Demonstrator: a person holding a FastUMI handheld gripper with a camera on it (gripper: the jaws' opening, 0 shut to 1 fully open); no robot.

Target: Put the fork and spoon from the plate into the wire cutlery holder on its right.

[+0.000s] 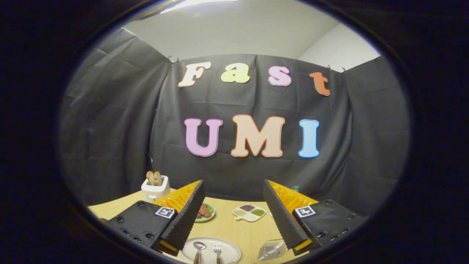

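The spoon [198, 249] and fork [217, 251] lie side by side on the plate [230, 250], spoon to the left, both with their long axes running toward the camera: bowl and tines point away toward the booth wall, handles come back toward the viewer. Both look like shiny metal; the plate is round, pale and smooth. Just right of the plate sits the wire cutlery holder [272, 250], a thin-wired basket partly hidden behind the right finger.

The gripper [233, 211] is held above the wooden table [234, 229] with its 2 fingers spread wide apart, gripping nothing; their inner faces are ribbed. The plate lies between and below the fingers.

Beyond them stand a divided dish [249, 212] with 3 fillings, a small plate of food [205, 212] and a white toaster [155, 189] holding 2 slices. Bare tabletop lies between the plate and these dishes.
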